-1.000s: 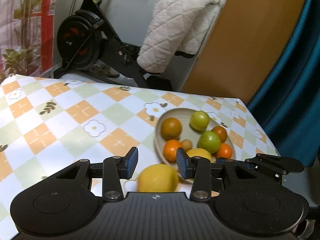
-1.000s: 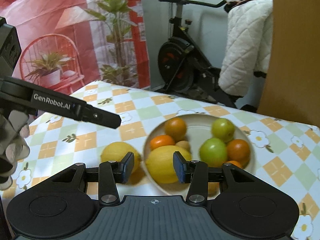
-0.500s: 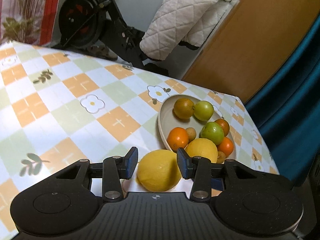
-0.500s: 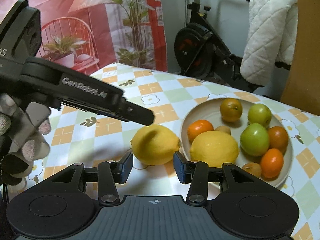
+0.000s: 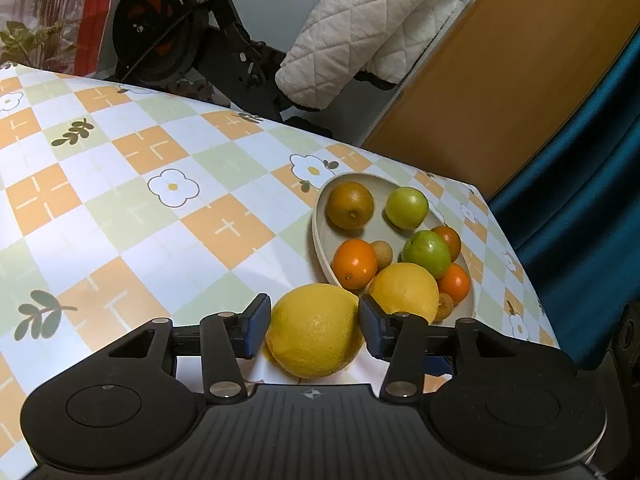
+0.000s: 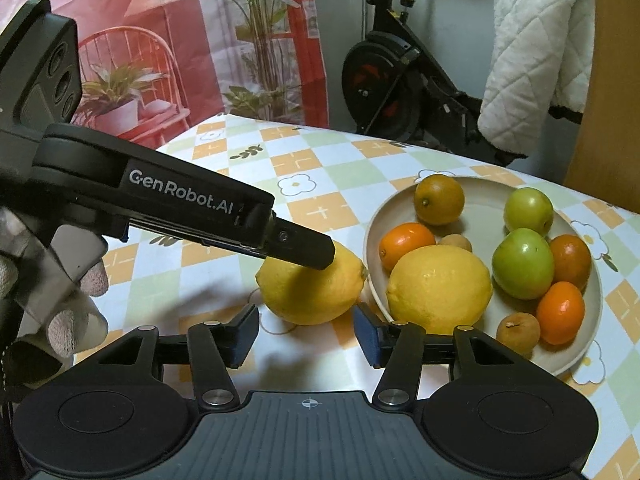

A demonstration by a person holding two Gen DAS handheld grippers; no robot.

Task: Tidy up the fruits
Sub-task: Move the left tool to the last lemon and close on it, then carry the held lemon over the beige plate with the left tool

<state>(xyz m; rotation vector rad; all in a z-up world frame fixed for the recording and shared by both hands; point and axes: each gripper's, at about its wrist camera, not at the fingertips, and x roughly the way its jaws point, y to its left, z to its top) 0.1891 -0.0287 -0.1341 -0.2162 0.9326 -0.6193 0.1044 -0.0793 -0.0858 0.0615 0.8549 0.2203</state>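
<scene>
A loose lemon (image 5: 315, 330) lies on the checked tablecloth (image 5: 168, 216) just beside the near-left rim of the fruit plate (image 5: 320, 240), and the left gripper (image 5: 312, 326) straddles it, one pad on either side. Its jaws have just been opening; a thin gap shows at each pad, so the fruit sits between them but is not yet clamped. In the right wrist view one left finger (image 6: 308, 250) crosses over the top of the same lemon.

The right gripper (image 6: 306, 334) hangs near it, also partly spread, its jaws likewise just opened and nothing between them; the lemon and a second, larger lemon (image 6: 440, 288) on the plate lie just beyond its tips.

The step in hand appears to be the pick-up of the stray lemon, the last fruit off the plate. The next move likely calls for closing the left jaws across the fruit's belly, lifting it over the rim and setting it into a free spot, perhaps the bare patch at the plate's far side between the dull orange (image 5: 350, 205) and the pale green fruit (image 5: 407, 207).

The lemon lies on its side, long axis roughly level; in the right wrist view its nipple end points right, toward the plate, so the pads meet it about along that axis, where a rounded skin may slip.
</scene>
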